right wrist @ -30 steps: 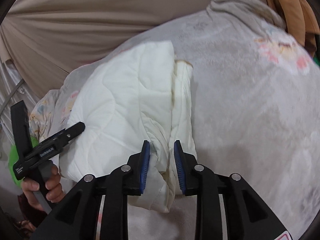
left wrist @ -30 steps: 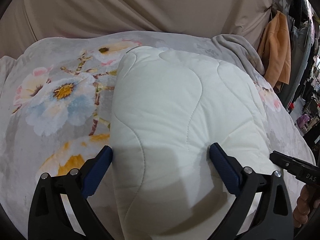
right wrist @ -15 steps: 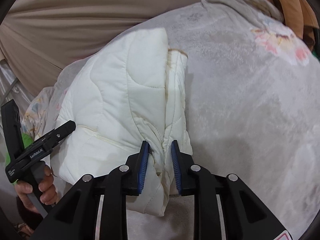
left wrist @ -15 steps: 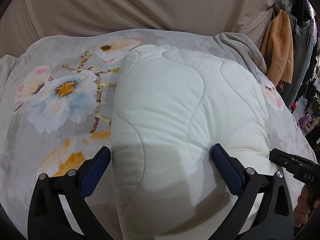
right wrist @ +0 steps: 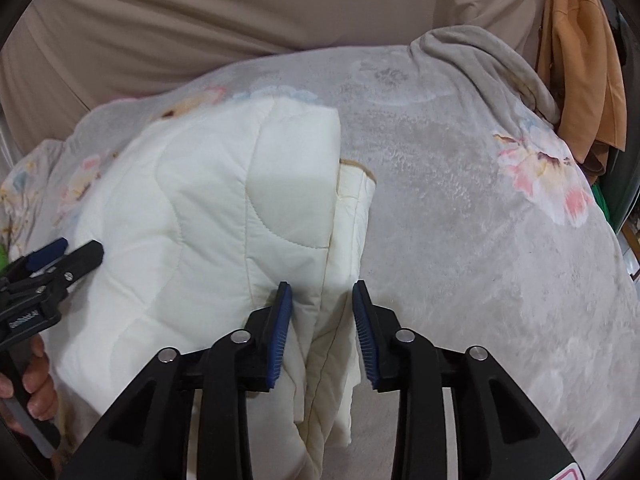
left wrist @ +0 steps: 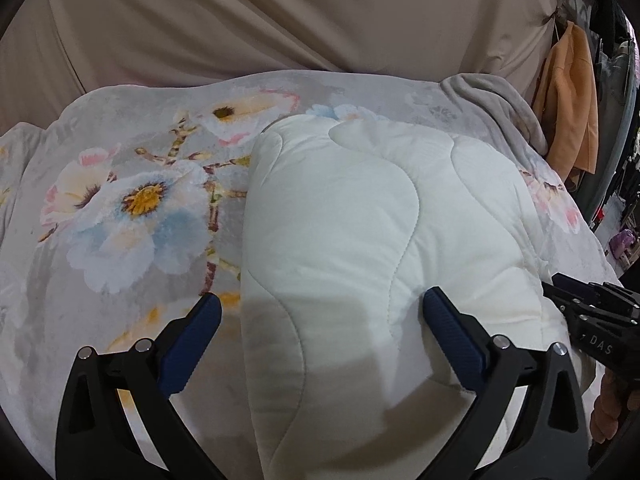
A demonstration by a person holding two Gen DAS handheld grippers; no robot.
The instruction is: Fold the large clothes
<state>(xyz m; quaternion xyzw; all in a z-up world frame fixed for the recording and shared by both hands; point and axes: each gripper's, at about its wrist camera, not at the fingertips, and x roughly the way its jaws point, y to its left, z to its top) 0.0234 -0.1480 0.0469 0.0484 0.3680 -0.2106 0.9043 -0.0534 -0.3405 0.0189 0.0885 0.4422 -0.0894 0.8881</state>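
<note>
Floral blanket (left wrist: 120,220) under folded white quilt (left wrist: 360,240), left tongs (left wrist: 320,340) spread wide astride it, right tongs (right wrist: 322,320) just opening, loosely around its edge.

Beige curtain (left wrist: 240,20) behind — floral grey bedspread (left wrist: 120,220).

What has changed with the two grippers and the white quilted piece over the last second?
The right gripper has just been opening: its jaws, pinched on the edge of the white quilted piece before, now stand apart with that edge loose between them. The left gripper stays wide open astride the folded piece, which still lies on the floral blanket.
</note>
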